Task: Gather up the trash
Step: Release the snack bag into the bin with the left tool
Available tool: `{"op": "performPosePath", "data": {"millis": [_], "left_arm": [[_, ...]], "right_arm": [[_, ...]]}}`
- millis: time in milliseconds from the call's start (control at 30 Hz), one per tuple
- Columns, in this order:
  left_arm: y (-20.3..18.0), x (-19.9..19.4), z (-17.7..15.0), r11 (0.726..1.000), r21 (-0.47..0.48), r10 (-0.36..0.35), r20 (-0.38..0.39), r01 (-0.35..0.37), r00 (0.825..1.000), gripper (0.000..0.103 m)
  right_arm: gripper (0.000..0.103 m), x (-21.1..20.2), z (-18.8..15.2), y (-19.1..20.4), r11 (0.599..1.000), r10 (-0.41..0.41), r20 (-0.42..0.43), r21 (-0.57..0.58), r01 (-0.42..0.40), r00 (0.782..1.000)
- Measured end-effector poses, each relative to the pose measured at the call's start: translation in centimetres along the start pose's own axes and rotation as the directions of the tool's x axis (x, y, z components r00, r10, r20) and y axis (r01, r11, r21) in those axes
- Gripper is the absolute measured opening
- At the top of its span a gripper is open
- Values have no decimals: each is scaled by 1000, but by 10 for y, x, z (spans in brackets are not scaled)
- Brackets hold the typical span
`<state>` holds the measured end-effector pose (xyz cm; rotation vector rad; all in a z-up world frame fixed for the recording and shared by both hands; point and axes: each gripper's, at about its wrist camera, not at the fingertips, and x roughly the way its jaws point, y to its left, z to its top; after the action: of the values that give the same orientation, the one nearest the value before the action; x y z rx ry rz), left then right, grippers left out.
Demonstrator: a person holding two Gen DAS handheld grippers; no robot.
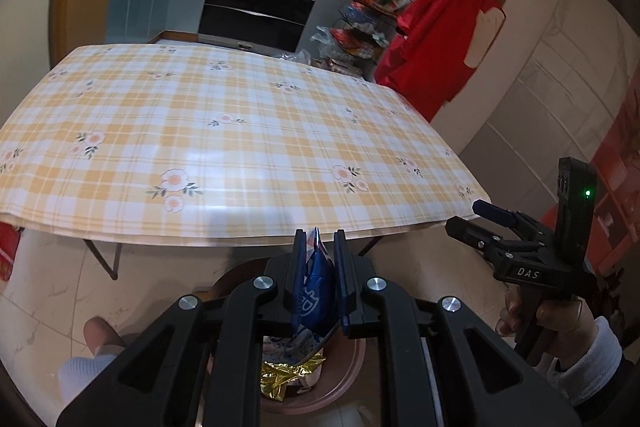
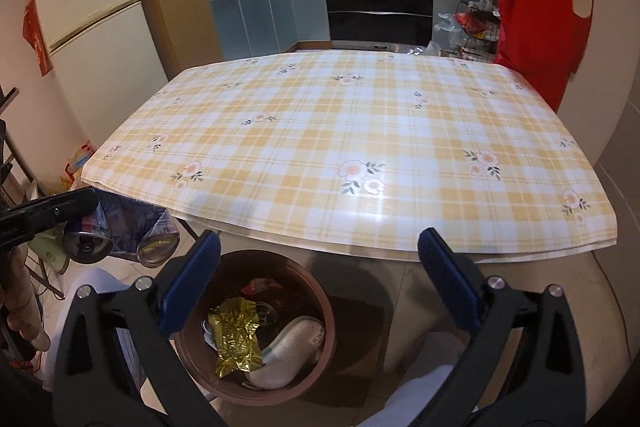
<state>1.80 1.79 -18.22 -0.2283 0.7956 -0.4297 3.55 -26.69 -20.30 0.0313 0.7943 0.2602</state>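
Our left gripper (image 1: 320, 263) is pinched on a crumpled blue-and-white foil wrapper (image 1: 316, 287) directly above the round brown plastic bin (image 2: 256, 323) near the table's edge — ready to drop. Our right gripper (image 2: 320, 259) hangs wide and empty over the bin.

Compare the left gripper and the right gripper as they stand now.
The left gripper is shut on a blue-and-white wrapper; the right gripper stands wide open with nothing between its pads. In the right wrist view, the left gripper sits off to the bin's left, while the right gripper frames the brown bin of trash. Both have black frames with blue pads and hang below the near edge of the checked tablecloth.
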Motion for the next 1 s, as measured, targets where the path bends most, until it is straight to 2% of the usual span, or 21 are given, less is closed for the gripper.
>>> {"op": "performPosePath", "data": {"millis": [67, 133, 167, 200, 267, 400, 567, 833, 933, 1000], "left_arm": [[-5, 8, 0, 1000, 20, -5, -12, 5, 1000, 14], [-10, 14, -1, 999, 35, -21, -22, 22, 1000, 21], [-11, 15, -1, 999, 36, -29, -24, 30, 999, 45], [-12, 15, -2, 999, 32, -40, -22, 40, 999, 63], [-11, 12, -1, 998, 21, -55, -2, 55, 998, 67], [-8, 6, 2, 1000, 31, 5, 22, -5, 1000, 83], [5, -2, 5, 993, 32, 107, 63, -110, 992, 93], [17, -18, 19, 981, 38, 184, 102, -189, 978, 95], [15, -27, 30, 967, 57, 237, 144, -247, 961, 97], [15, -34, 38, 964, 58, 246, 167, -258, 955, 97]], "right_arm": [[97, 0, -2, -5, 1000, -6, -2, 10, 6, 1000], [97, -2, -4, -8, 1000, -11, -3, 17, 11, 1000], [97, -2, -5, -10, 1000, -15, -5, 21, 15, 1000], [97, -2, -5, -10, 1000, -19, -6, 22, 19, 1000], [97, -3, -5, -12, 999, -33, -7, 25, 33, 999], [97, -3, -4, -14, 997, -70, 2, 34, 70, 998], [97, -7, 1, -12, 995, -90, 11, 51, 90, 996], [97, -15, 18, 3, 996, -77, -7, 46, 77, 997], [97, -23, 30, 14, 994, -104, 9, 21, 104, 995], [97, -32, 40, 24, 992, -123, 39, 2, 123, 992]]}}
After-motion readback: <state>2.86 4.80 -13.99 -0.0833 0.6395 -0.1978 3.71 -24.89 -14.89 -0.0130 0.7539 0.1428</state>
